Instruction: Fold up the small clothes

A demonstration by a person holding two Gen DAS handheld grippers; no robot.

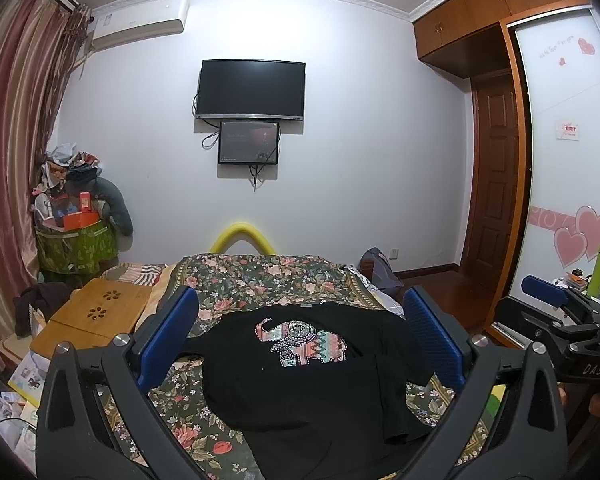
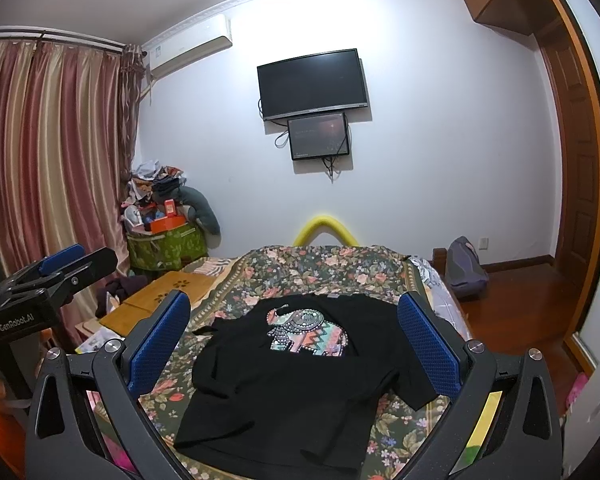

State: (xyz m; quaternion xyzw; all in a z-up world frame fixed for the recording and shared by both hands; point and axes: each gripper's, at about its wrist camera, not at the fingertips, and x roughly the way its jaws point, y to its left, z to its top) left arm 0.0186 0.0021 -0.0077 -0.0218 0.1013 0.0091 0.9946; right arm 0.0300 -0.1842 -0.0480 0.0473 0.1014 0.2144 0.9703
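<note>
both tongs (image 1: pixel 300 340) (image 2: pixel 294 344) gape, ribbed blue pads over a rumpled black t-shirt (image 1: pixel 300 380).

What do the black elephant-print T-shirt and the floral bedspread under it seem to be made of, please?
The black elephant-print T-shirt looks like soft matte knit, probably cotton: it drapes limply and wrinkles. Its elephant motif seems studded with small beads or rhinestones. The floral bedspread looks like printed woven fabric with a slight sheen, perhaps quilted.

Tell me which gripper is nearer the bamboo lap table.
Left. The left gripper hovers just right of the bamboo lap table; the right gripper is farther right, beyond it.
</note>
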